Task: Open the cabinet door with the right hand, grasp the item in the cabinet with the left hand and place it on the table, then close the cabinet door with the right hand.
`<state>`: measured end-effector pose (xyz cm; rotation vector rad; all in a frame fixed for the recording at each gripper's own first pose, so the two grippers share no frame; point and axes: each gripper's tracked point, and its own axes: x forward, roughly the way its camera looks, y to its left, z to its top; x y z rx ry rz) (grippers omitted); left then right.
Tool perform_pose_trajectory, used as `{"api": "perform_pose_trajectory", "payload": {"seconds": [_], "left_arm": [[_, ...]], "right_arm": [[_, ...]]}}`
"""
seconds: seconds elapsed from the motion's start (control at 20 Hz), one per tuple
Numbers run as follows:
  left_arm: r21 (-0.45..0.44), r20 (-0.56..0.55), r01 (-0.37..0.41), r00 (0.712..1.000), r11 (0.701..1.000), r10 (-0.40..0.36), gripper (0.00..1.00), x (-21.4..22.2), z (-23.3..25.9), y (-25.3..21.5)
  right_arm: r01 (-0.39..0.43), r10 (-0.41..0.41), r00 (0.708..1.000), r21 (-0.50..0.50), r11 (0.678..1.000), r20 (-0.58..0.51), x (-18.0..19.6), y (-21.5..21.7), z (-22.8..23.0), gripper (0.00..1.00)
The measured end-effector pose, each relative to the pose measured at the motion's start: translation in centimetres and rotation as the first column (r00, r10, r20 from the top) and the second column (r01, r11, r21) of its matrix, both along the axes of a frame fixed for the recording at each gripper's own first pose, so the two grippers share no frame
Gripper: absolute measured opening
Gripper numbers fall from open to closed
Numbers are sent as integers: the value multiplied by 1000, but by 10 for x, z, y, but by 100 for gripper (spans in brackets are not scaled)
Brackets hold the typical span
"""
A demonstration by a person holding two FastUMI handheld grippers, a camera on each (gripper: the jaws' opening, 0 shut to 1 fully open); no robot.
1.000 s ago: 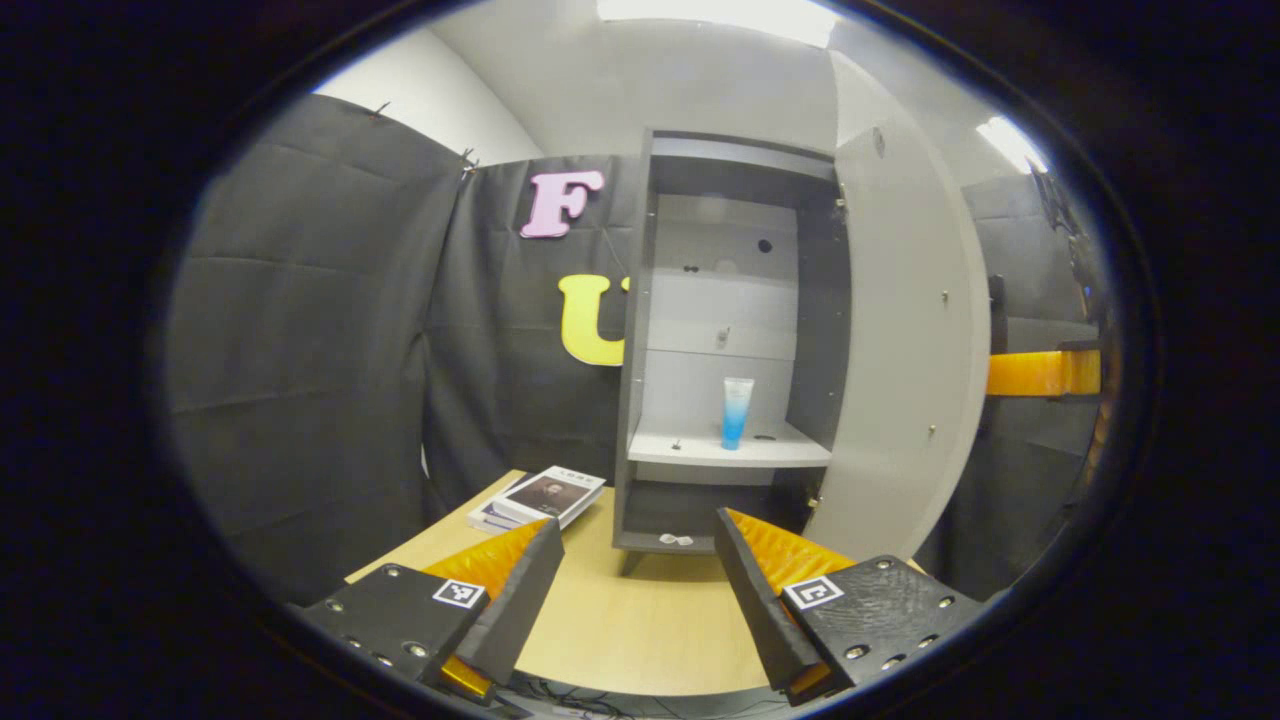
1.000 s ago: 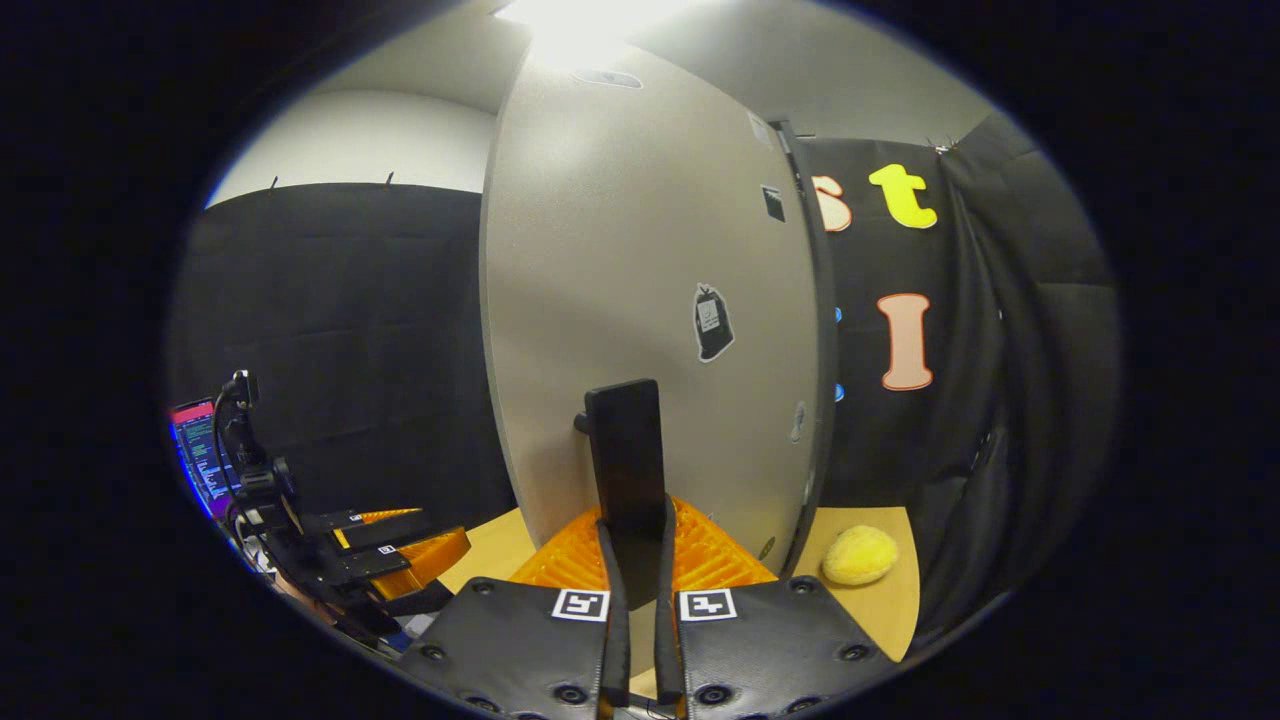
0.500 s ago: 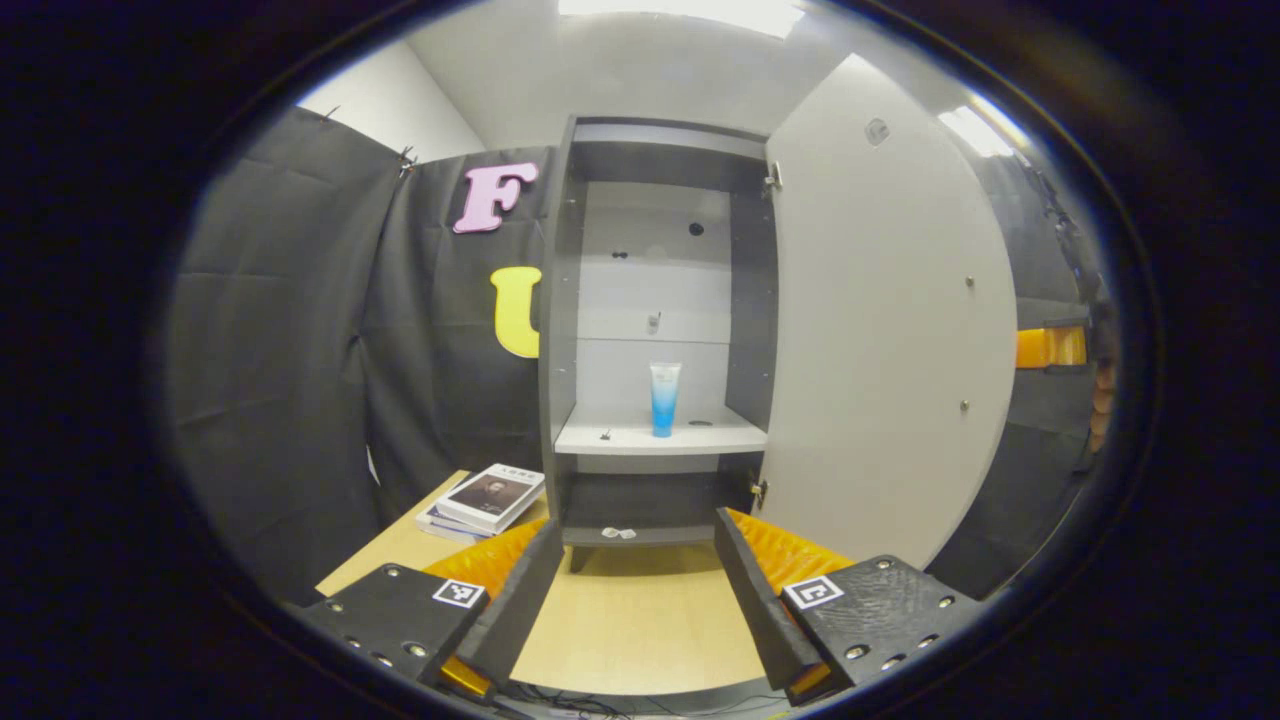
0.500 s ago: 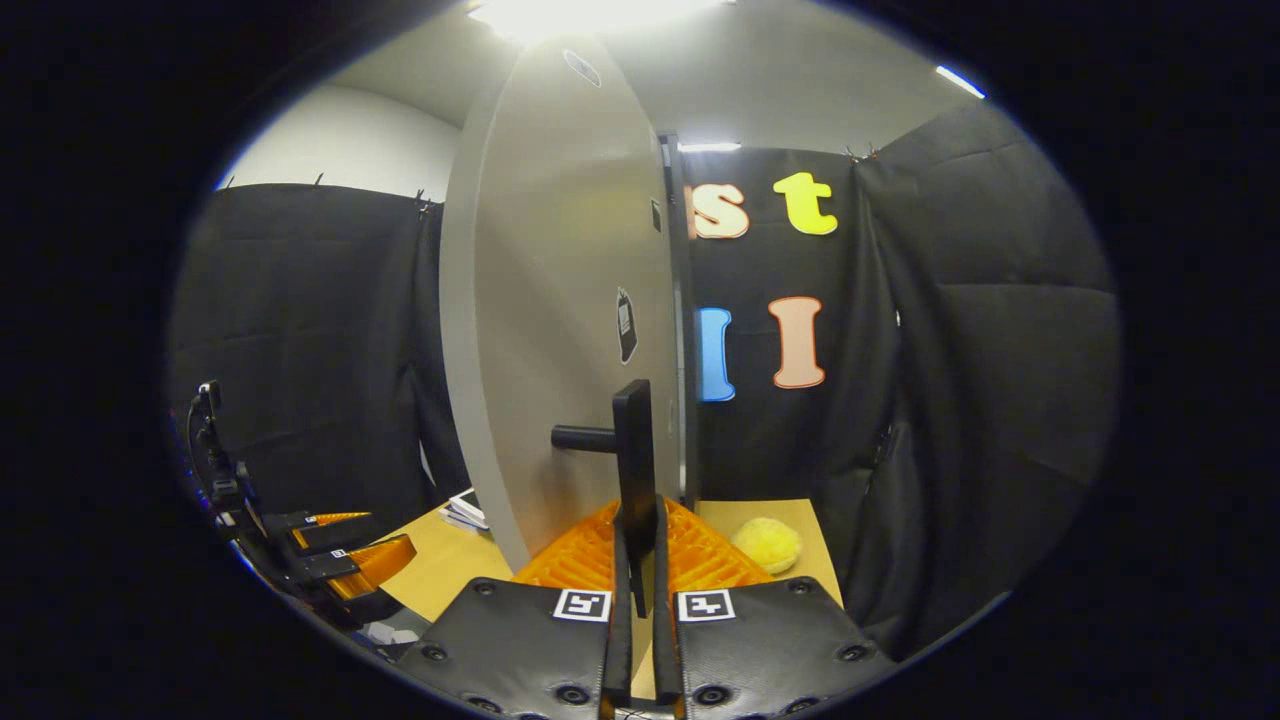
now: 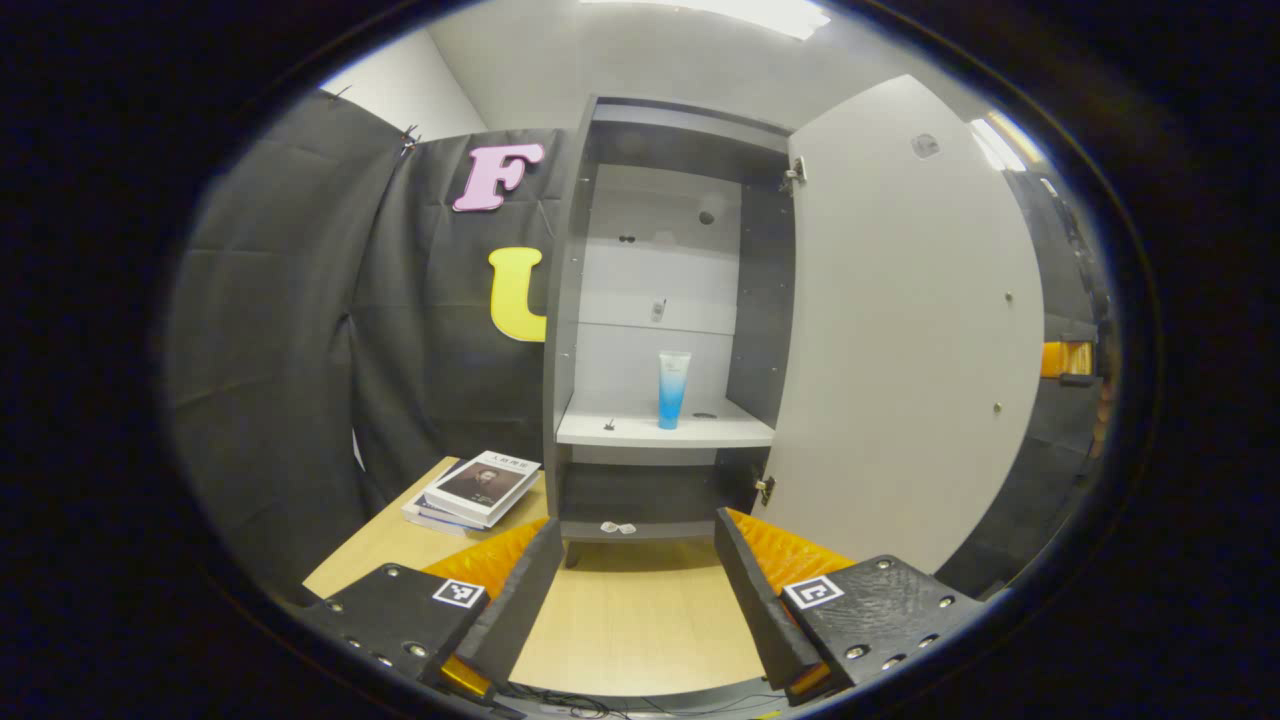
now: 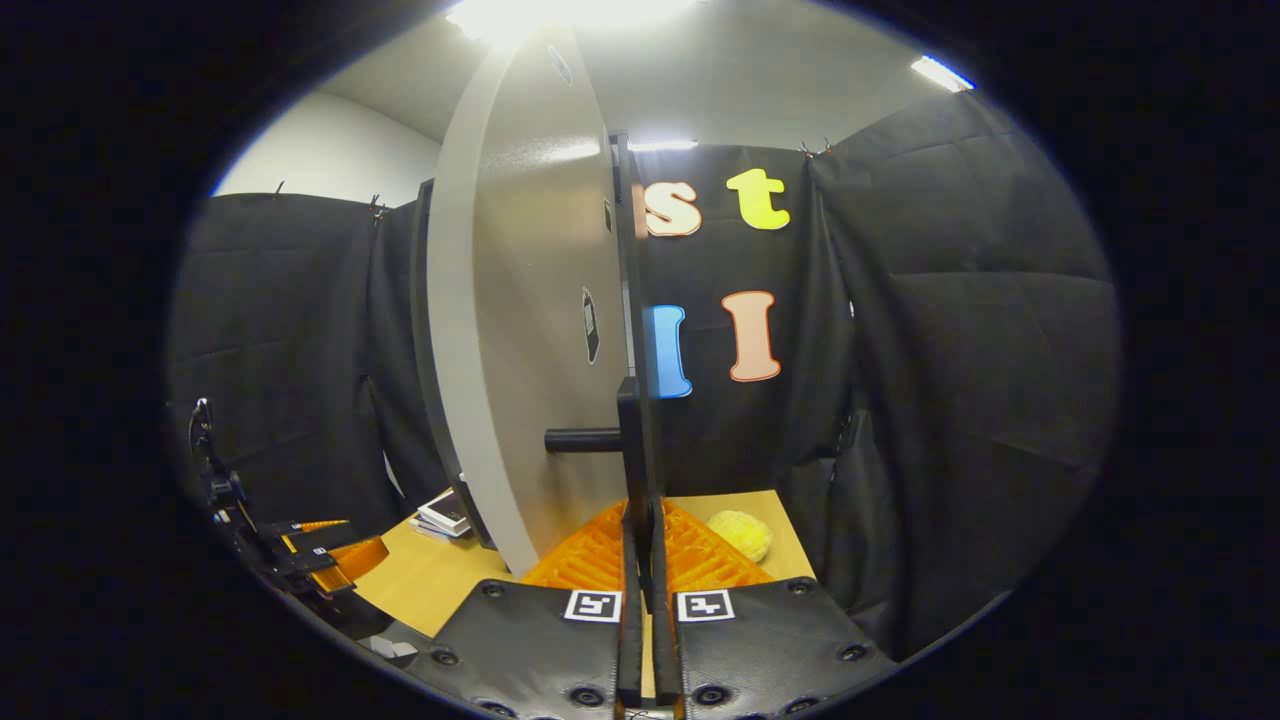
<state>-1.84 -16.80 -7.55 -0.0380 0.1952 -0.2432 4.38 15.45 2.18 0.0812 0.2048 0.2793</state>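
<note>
1. A blue and white tube [image 5: 672, 389] stood upright on the pale middle shelf [image 5: 664, 431] inside the cabinet [image 5: 660, 320], towards the back, with nothing touching it.
2. The cabinet was tall and narrow, dark grey at its sides with a lighter back panel, and it stood on a light wooden table [image 5: 630, 620].
3. The cabinet door [image 5: 905, 330] was swung wide open to the right of the opening, its pale inner face turned to the left gripper view.
4. In the right gripper view the same door [image 6: 520, 340] appeared nearly edge on, with a dark handle [image 6: 630, 440] standing out from its outer face.
5. The right tongs [image 6: 641, 610] were clamped on that handle, both fingers pressed against its vertical bar.
6. The left tongs [image 5: 632, 590] hung spread wide above the table in front of the cabinet, holding nothing, well apart from the tube.
7. A small stack of books [image 5: 472, 490] lay on the table just left of the cabinet.
8. A fuzzy yellow ball [image 6: 740, 533] lay on the table to the right of the door, seen in the right gripper view.
</note>
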Motion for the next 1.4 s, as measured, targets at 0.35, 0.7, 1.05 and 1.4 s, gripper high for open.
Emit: {"api": "perform_pose_trajectory", "payload": {"seconds": [0.35, 0.7, 1.05, 1.4], "left_arm": [[4, -16, 65, 998, 998, -65, 92, 55, -5, 34], [-58, -12, 156, 988, 986, -156, 89, 102, -17, 46], [-40, -20, 225, 974, 973, -226, 93, 121, -30, 41], [-43, -7, 208, 978, 977, -209, 93, 129, -20, 44]], "right_arm": [[129, -130, 991, -17, 991, -23, -4, -16, -1, 0], [255, -252, 967, 78, 964, -47, -27, -22, 16, 4], [478, -478, 878, 39, 877, -23, -38, -68, 20, 3], [433, -433, 901, -16, 901, 9, -14, -75, 20, 2]]}}
